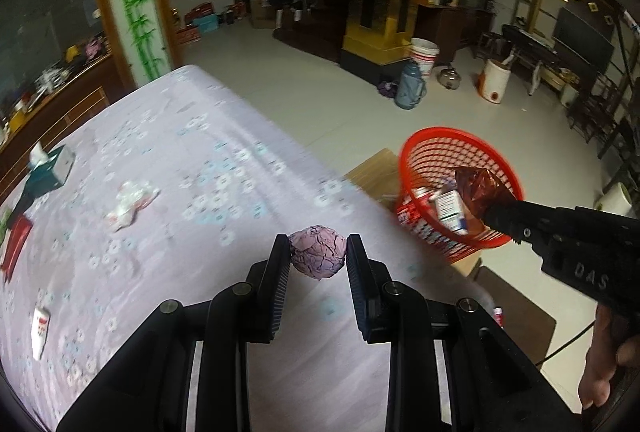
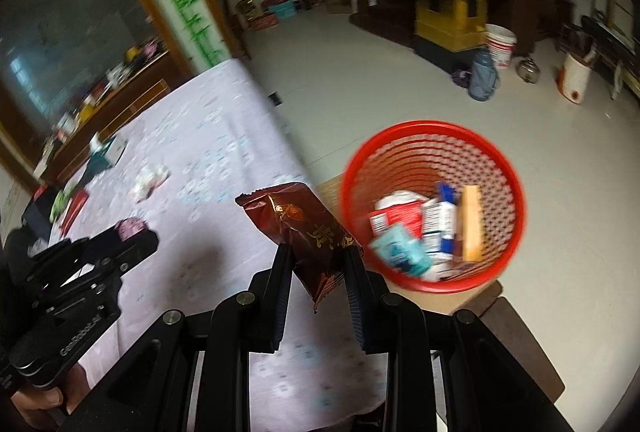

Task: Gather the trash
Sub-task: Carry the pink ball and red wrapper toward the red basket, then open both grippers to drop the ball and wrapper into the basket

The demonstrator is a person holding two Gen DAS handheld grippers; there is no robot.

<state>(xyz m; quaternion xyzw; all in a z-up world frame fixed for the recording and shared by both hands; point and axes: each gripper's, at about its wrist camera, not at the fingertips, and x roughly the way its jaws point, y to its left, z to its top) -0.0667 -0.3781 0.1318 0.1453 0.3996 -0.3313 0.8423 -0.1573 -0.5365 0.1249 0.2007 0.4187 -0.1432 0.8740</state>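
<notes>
Left gripper [image 1: 318,252]: closed on a crumpled purple paper ball [image 1: 318,251], held above the cloth-covered table [image 1: 180,159]. Right gripper [image 2: 318,256]: closed on a brown snack wrapper [image 2: 304,228], with the red mesh basket [image 2: 432,135] just ahead and to its right, below table level, already part-filled. Step judged: delivery; each load is next to be carried over the rim and released.
</notes>
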